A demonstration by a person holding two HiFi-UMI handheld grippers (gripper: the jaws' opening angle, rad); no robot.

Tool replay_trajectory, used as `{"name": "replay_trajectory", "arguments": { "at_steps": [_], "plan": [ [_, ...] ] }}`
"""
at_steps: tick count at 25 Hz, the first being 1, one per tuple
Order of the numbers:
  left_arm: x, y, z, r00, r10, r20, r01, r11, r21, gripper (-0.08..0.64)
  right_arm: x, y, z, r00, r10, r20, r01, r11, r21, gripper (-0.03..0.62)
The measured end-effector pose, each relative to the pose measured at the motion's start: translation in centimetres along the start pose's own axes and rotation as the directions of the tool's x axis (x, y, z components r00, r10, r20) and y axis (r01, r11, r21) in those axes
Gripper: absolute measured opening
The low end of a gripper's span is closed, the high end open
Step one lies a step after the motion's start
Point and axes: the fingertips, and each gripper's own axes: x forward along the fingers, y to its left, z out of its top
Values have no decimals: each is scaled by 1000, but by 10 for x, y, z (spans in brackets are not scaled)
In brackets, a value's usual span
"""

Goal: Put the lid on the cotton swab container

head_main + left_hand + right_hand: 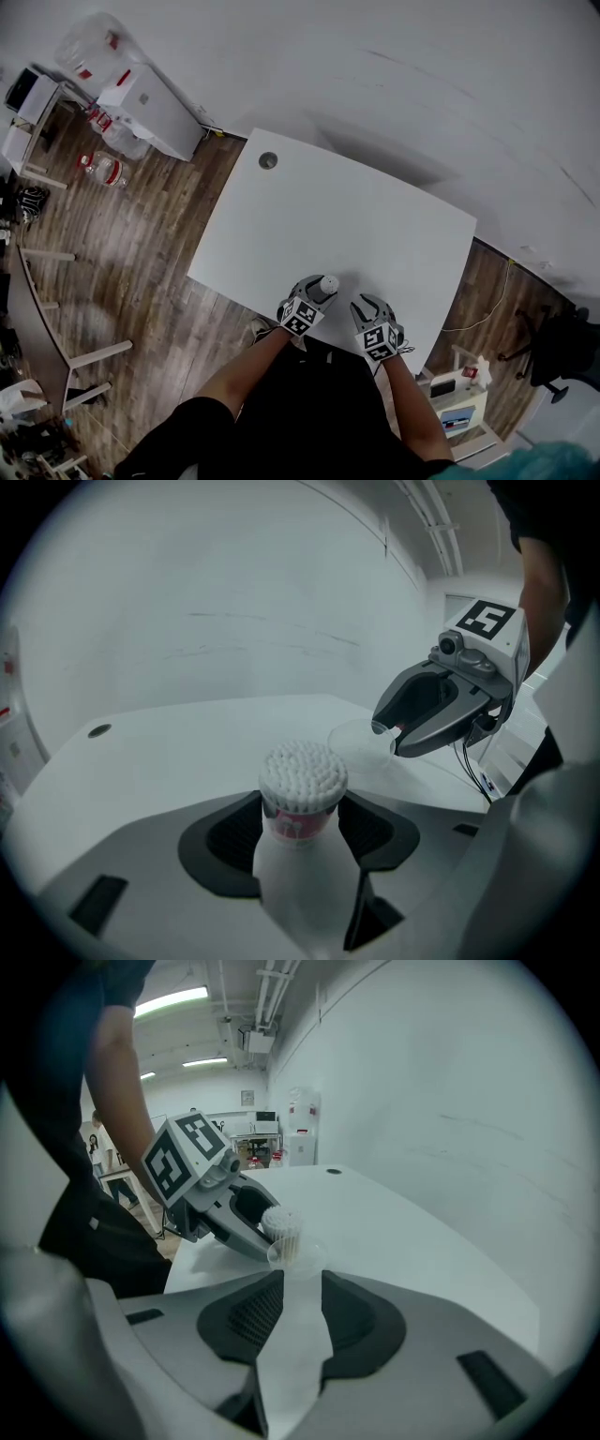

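So the big white table (pixel 375 216) is taking up the middle of the head view, and both grippers are hanging around its 6 o'clock edge. The left gripper (pixel 319 291) is sitting at about 9 o'clock from the right gripper (pixel 366 302), tips nearly meeting. The left jaws are clamping the cotton swab container (pixel 300 778), which is standing upright between the pads with its swab heads showing on top, no cover on it. The right jaws are standing wide apart and not gripping anything. The clear lid (pixel 359 745) is lying flat on the table just off the right jaw tips, roughly 2 o'clock from the container in the left gripper view.
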Motion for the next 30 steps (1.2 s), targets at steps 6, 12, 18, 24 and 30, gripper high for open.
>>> {"name": "replay_trajectory", "arguments": {
  "at_steps": [6, 12, 18, 24, 30],
  "plan": [
    [-1, -2, -1, 1000, 5, 1, -5, 1000, -2, 259, -13, 1, 24, 997, 8, 72, -8, 1000, -3, 135],
    [-1, -1, 0, 1000, 8, 13, -8, 1000, -6, 259, -8, 6, 52, 989, 64, 135, -69, 997, 39, 135],
    [1, -1, 1, 1000, 7, 20, -7, 1000, -11, 259, 9, 11, 70, 982, 109, 157, -133, 980, 151, 135],
    [1, -1, 2, 1000, 12, 3, -12, 1000, 8, 259, 25, 9, 71, 983, 123, 134, -153, 959, 237, 135],
    [1, -1, 2, 1000, 5, 7, -5, 1000, -8, 261, 41, 11, 70, 984, 143, 103, -164, 958, 236, 135]
  ]
}}
